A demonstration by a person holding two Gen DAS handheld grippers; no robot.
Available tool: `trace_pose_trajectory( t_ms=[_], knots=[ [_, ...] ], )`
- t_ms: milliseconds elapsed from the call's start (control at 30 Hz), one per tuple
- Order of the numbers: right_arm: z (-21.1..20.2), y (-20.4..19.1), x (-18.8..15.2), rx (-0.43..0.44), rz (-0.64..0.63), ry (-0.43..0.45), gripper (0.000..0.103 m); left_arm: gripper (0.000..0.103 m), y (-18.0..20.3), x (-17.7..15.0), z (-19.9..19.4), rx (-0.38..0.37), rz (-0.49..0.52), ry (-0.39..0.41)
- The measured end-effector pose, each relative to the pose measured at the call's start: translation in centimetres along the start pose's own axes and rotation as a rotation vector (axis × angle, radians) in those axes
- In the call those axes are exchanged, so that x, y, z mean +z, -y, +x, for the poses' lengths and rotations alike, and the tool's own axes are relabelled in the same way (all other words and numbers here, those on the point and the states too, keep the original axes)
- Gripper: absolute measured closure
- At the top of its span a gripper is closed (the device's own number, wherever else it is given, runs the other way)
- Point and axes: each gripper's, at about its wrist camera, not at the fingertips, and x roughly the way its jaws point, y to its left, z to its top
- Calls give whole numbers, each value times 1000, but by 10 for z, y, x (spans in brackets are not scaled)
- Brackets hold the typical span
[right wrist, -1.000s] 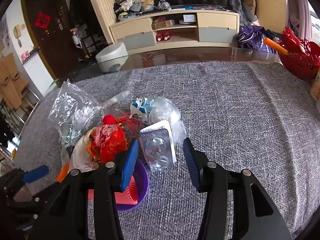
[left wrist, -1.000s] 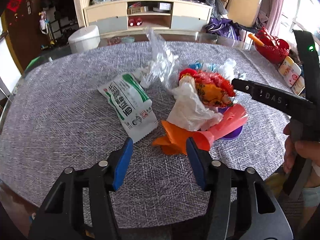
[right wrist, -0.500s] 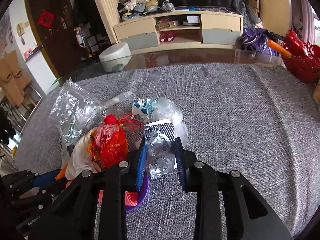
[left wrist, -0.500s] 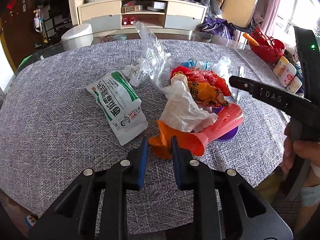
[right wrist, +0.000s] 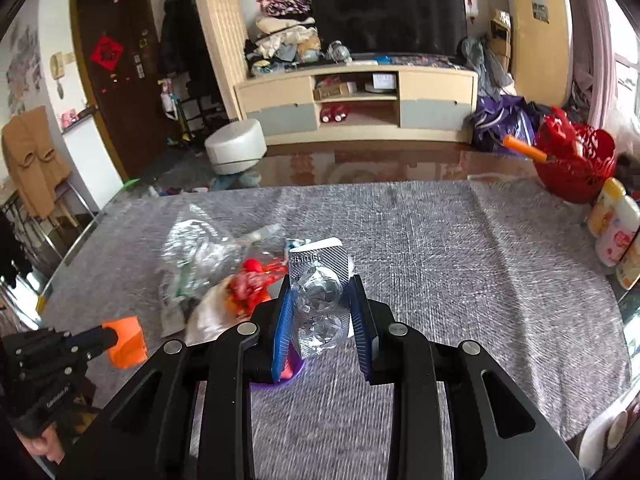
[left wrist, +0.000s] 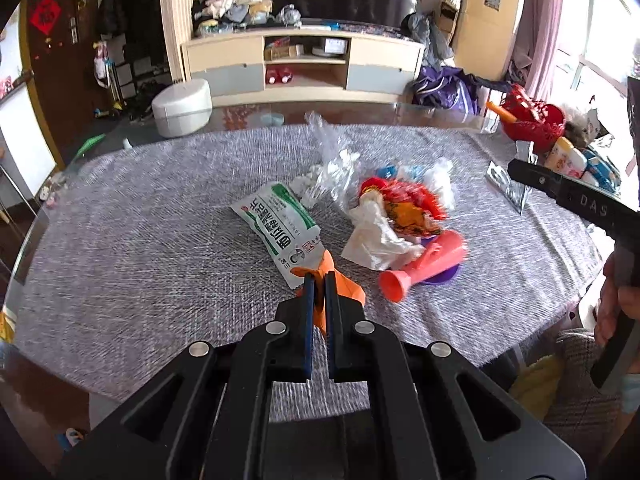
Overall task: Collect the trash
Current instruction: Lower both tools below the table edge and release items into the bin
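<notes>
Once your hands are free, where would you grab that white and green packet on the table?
The white and green packet lies flat on the grey tablecloth, so I'd likely pinch its crimped near end, coming in low from the near side. That thin sealed edge fits between the fingers better than its broad flat face.

- Trash pile (right wrist: 224, 280) smeared by motion blur in the right wrist view
- Purple bowl (right wrist: 294, 368) mostly hidden behind the jaws
- Orange scrap (left wrist: 340, 284) partly covered by the left gripper (left wrist: 319, 280)

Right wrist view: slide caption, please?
Right gripper shut on a silver blister pack, lifted above the trash pile.
</notes>
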Motion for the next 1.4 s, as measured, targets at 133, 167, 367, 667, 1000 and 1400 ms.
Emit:
trace_pose_trajectory(
  t_ms=[133, 167, 367, 667, 1000, 1400],
  knots=[
    [-30, -7, -12, 5, -21, 9, 75, 99, 8, -6, -28, 7, 10, 31],
    [-35, -7, -16, 12, -21, 6, 75, 99, 11, -10, -37, 7, 14, 37],
    [-64, -9, -50, 31, -25, -25, 75, 99, 29, -36, -64, -29, 26, 42],
    [-59, -12, -125, 50, -9, -167, 75, 99, 50, -99, -53, -85, 9, -70],
    [-11, -4, -200, 45, 41, -363, 75, 99, 58, -178, 17, -148, -47, -278],
    [21, -2, -225, 87, 69, -463, 73, 96, 65, -202, 49, -193, -14, -372]
  ],
)
